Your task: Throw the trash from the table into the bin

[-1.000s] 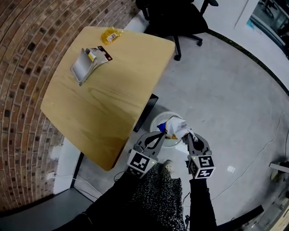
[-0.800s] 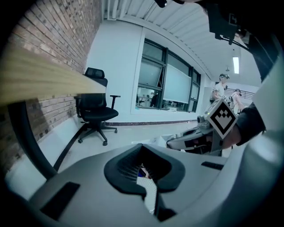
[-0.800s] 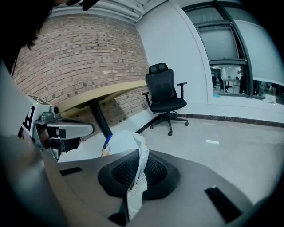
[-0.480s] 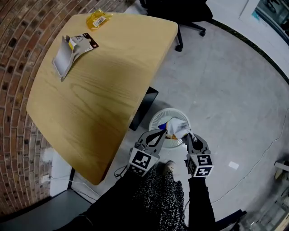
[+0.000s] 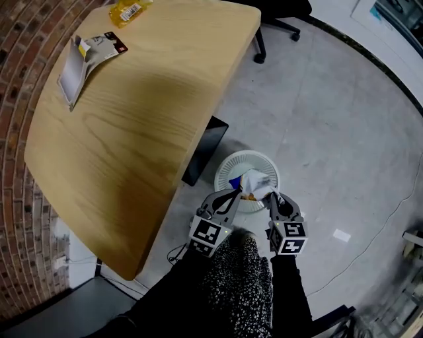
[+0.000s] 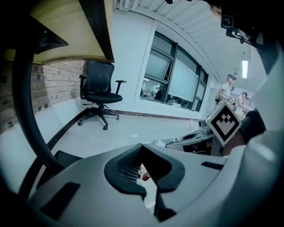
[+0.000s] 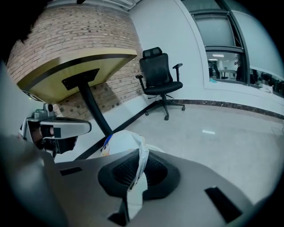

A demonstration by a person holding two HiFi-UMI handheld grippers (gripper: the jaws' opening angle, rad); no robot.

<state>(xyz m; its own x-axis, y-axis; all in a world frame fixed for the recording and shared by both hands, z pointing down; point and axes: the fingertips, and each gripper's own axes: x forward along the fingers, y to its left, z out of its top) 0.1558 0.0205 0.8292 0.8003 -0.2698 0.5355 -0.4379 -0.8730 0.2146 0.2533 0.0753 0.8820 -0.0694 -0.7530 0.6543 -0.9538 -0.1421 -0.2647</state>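
A crumpled white wrapper (image 5: 256,183) with blue and orange print hangs right over the white round bin (image 5: 225,170) on the floor. My right gripper (image 5: 269,196) is shut on it; in the right gripper view the wrapper (image 7: 122,142) runs as a thin sheet between the pads of the right gripper (image 7: 135,177). My left gripper (image 5: 232,193) sits beside it at the wrapper's blue corner. In the left gripper view the left gripper (image 6: 148,186) has its jaws nearly together, with a bit of the wrapper (image 6: 144,176) showing past the tips and nothing plainly pinched.
The wooden table (image 5: 132,119) stands to the left, with a silver packet (image 5: 86,53) and a yellow wrapper (image 5: 127,8) at its far end. A black box (image 5: 205,160) sits under the table's edge beside the bin. An office chair (image 7: 159,82) stands further off.
Both grippers have sunk together with the wrapper, closer to the bin's mouth. The head view has tilted, so the table has slid up and to the left.
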